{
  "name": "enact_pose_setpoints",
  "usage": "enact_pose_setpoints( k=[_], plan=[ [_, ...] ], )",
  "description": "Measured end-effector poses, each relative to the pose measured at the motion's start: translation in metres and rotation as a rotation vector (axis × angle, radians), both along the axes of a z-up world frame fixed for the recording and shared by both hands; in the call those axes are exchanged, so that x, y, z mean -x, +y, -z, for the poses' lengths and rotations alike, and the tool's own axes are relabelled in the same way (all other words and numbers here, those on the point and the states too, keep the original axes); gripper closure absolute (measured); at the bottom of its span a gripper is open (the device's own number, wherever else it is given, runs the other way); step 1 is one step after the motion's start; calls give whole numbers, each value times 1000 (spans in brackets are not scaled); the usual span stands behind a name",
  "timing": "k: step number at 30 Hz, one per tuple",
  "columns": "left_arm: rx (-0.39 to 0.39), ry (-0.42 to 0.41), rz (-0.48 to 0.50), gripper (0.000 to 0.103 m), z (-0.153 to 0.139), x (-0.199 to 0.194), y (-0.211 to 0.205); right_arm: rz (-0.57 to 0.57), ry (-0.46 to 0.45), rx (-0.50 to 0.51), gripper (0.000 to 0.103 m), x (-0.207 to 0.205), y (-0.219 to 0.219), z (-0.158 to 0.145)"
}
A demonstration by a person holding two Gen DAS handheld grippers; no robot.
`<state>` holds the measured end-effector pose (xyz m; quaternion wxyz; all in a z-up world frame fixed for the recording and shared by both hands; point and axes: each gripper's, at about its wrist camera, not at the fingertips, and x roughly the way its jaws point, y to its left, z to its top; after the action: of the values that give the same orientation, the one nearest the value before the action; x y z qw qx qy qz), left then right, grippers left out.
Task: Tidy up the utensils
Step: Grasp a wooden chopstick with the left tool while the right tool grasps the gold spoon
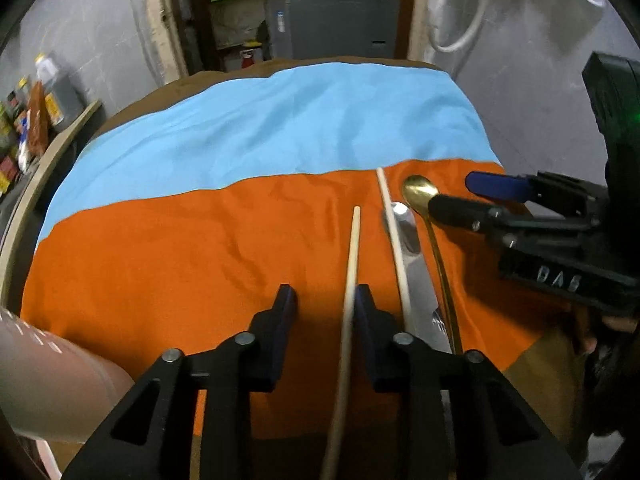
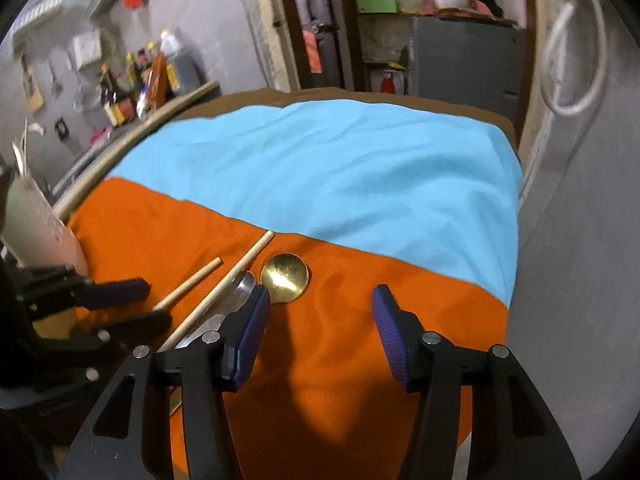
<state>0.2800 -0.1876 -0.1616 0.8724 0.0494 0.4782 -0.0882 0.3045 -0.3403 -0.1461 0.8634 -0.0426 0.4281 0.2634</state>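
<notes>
Now both your grippers hang with jaws apart over the orange cloth point(image 1: 160, 264).
Your left gripper point(image 1: 320, 320) straddles one chopstick point(image 1: 351, 264) without clamping it; the second chopstick point(image 1: 394, 236), steel spoon point(image 1: 406, 224) and gold spoon point(image 2: 285, 278) lie beside it, near the cloth's right edge, your right gripper point(image 2: 320, 336) above them.

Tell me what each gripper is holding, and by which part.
Nothing is held. The left gripper is open around the shorter pale wooden chopstick, not clamping it. The right gripper is open and empty.
</notes>
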Motion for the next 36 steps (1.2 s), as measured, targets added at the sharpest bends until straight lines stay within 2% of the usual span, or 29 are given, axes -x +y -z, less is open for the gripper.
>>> enact_pose_setpoints(
  k=[2,6,9,14,18,19,23,28,36],
  plan=[
    [34,-1,-57,90,0,1,9,-28,-17,34,49,-3,7,1],
    [70,7,-118,91,-3,6,21,-52,-10,52,46,-13,14,4],
    [78,26,-124,92,-6,10,22,-66,-29,103,45,-10,23,4],
    [73,101,-107,92,-11,12,19,-58,-12,94,53,-11,21,5],
    [54,150,-116,92,-12,7,13,-25,10,74,69,-9,24,3],
    [57,153,-121,92,-12,6,14,-14,19,60,77,-9,22,3],
    [50,162,-106,92,-13,6,16,8,52,-6,78,-9,17,2],
    [116,192,-118,98,-15,6,27,54,112,-127,79,-10,3,0],
    [166,192,-157,101,-20,26,36,88,65,-131,79,12,2,-10]
  ],
)
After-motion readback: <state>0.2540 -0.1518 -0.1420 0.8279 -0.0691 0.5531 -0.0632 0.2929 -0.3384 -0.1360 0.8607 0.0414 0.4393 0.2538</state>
